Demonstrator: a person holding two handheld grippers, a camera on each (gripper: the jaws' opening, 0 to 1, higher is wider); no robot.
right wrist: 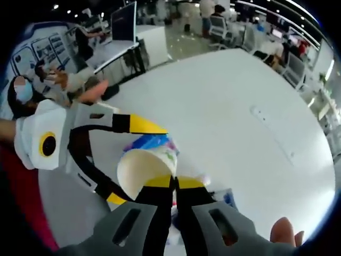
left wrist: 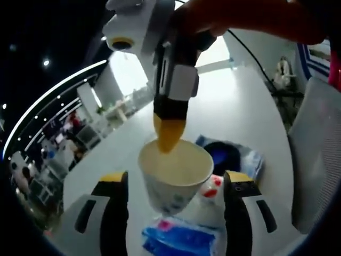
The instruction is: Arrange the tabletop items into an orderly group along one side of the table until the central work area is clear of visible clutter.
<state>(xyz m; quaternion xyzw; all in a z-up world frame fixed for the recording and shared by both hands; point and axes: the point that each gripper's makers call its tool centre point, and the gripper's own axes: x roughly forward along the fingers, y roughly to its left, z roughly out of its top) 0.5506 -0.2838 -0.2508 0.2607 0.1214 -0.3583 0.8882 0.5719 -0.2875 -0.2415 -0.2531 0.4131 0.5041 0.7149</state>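
- Right tool (right wrist: pixel 173 184) was clenched on the cup (right wrist: pixel 143 169) rim, holding it above the bench (right wrist: pixel 240 117).
- Left tool (left wrist: pixel 176 184) stood released, jaws either side of the cup (left wrist: pixel 176 176).
- Packets (left wrist: pixel 181 240) lay beneath.

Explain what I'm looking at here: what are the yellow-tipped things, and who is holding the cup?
A person holds a hand tool with two fingers in each hand, and a camera rides on each. In the left gripper view, the left gripper is open around a paper cup, while the right gripper comes down from above and pinches the cup's rim. In the right gripper view, that right gripper is shut on the cup. Blue packets lie on the white table beneath.
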